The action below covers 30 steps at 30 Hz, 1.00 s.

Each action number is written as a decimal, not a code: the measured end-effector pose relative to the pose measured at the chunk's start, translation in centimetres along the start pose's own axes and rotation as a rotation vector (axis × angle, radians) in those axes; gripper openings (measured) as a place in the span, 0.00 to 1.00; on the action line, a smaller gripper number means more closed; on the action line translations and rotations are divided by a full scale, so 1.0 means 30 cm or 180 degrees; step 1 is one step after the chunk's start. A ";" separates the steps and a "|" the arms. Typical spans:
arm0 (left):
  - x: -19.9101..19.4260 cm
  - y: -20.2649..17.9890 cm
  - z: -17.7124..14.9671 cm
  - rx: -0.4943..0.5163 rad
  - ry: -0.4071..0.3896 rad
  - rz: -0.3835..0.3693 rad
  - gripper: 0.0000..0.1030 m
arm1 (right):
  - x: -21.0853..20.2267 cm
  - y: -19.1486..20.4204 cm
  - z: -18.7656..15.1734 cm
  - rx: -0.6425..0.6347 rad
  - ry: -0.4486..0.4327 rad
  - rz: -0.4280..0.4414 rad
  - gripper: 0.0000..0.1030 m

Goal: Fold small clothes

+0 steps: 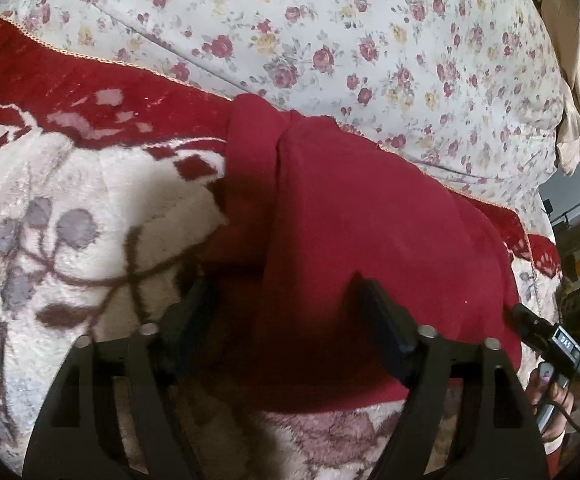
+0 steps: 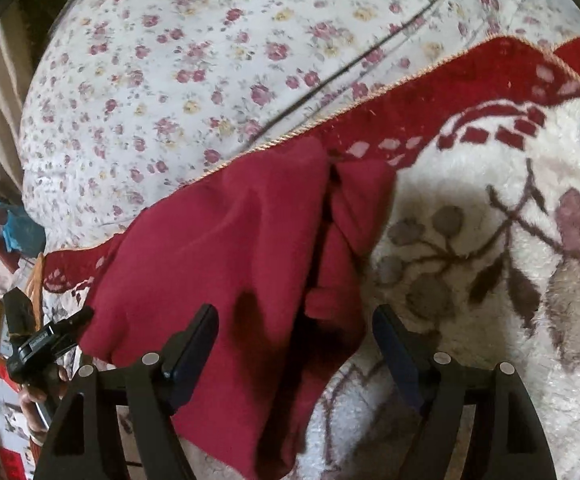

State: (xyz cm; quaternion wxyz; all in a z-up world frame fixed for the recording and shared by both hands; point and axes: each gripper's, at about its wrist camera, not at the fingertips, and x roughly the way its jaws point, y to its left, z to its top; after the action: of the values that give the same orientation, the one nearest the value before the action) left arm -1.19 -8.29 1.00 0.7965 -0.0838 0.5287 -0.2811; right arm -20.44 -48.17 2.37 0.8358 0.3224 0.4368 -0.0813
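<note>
Hovering with both sets of jaws spread wide and gripping nothing, our left gripper (image 1: pixel 278 316) and right gripper (image 2: pixel 294 340) sit over the dark red garment (image 2: pixel 218 240), which lies rumpled on the plush floral blanket (image 2: pixel 490 240). Looks soft, floppy and light; we'd pinch an edge.

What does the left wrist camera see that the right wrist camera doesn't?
Only the left wrist view shows the right gripper at its right edge, and a beige cloth on the far right.

Only the right wrist view shows the left gripper at its left edge, and blue clutter beside the bed.

Both show the red garment lying on the fluffy blanket, the flowery sheet behind it, and open fingers with nothing gripped.
</note>
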 end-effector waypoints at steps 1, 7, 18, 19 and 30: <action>0.005 -0.004 0.001 -0.0013 0.0002 0.0012 0.78 | 0.004 -0.012 0.004 0.0056 0.0021 0.0081 0.75; 0.007 0.004 0.007 -0.0071 -0.0003 -0.0002 0.78 | 0.077 -0.005 0.035 -0.0042 0.0046 0.0143 0.41; 0.014 -0.027 -0.003 0.0083 0.0031 0.0150 0.79 | 0.086 0.165 0.057 -0.1125 0.0072 -0.0714 0.40; 0.014 -0.029 -0.005 0.0105 0.0040 0.0162 0.78 | 0.071 0.145 0.042 -0.0958 0.0079 -0.0565 0.52; 0.000 -0.041 -0.019 0.0066 -0.0073 0.0344 0.30 | 0.038 0.126 -0.048 -0.0593 0.0137 0.0050 0.21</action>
State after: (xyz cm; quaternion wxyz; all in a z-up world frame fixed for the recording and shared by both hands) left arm -2.15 -9.22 1.29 0.8173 -0.0500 0.5204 -0.2421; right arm -19.14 -44.18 2.66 0.8532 0.2483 0.4579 -0.0269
